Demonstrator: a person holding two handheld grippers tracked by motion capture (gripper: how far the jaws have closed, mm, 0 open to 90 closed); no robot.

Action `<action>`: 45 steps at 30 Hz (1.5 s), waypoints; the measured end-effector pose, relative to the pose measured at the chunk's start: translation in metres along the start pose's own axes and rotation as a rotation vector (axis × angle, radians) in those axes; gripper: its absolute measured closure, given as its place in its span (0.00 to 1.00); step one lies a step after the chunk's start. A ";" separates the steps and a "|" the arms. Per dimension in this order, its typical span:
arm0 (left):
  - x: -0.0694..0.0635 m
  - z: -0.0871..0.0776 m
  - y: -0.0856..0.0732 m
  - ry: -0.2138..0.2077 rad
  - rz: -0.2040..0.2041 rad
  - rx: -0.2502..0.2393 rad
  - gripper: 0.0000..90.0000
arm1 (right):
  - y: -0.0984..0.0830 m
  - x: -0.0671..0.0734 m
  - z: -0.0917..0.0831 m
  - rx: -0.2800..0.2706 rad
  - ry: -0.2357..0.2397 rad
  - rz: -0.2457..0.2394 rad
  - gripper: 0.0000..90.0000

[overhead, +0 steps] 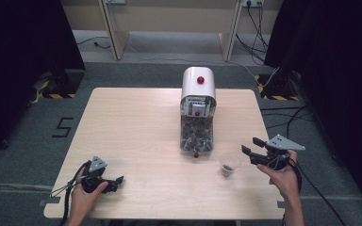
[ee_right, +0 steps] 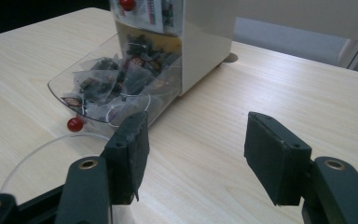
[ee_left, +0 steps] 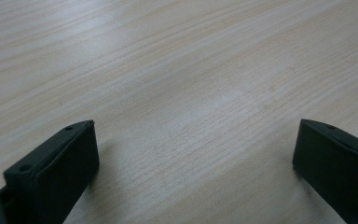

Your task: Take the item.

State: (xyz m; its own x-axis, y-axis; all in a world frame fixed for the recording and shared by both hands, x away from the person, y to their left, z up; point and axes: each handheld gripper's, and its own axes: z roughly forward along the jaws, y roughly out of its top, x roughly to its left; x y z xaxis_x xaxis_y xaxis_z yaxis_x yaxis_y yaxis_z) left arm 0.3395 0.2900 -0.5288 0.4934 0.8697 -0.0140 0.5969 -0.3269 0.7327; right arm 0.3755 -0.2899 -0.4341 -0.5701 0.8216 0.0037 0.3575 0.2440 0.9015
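A white dispenser [overhead: 198,84] with a red button stands at the middle of the table [overhead: 132,132]. Its clear drawer [overhead: 196,135], full of dark tea bags, is pulled out toward me and has a small red knob [overhead: 196,155]. To the drawer's right is a clear plastic cup [overhead: 229,164] with something dark in it. My right gripper [overhead: 250,145] hovers open just right of the cup, nothing between its jaws. In the right gripper view the open gripper [ee_right: 196,154] faces the drawer [ee_right: 107,86], the knob [ee_right: 75,124] and the cup's rim [ee_right: 37,149]. My left gripper [overhead: 119,181] rests open near the front left; the left gripper view has it [ee_left: 196,154] over bare wood.
Black curtains hang on both sides of the table. Cables lie on the grey floor at the right, and wooden furniture legs [overhead: 114,33] stand behind the table. A cable trails from each gripper toward the table's front edge.
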 end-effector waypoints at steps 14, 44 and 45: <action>0.000 0.000 0.000 0.000 0.000 0.000 0.00 | -0.008 -0.012 0.000 0.016 -0.047 0.025 0.45; 0.000 0.000 0.000 0.000 0.000 0.000 0.00 | -0.026 -0.012 0.001 0.092 -0.100 0.005 0.44; 0.000 0.000 0.000 0.000 0.000 0.000 0.00 | -0.026 -0.012 0.001 0.092 -0.100 0.005 0.44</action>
State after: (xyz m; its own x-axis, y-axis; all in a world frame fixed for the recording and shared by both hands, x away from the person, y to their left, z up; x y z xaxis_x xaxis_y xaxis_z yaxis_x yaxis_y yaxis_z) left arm 0.3395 0.2900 -0.5288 0.4932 0.8698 -0.0140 0.5969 -0.3267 0.7327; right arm 0.3736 -0.3053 -0.4581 -0.4936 0.8688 -0.0394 0.4290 0.2826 0.8580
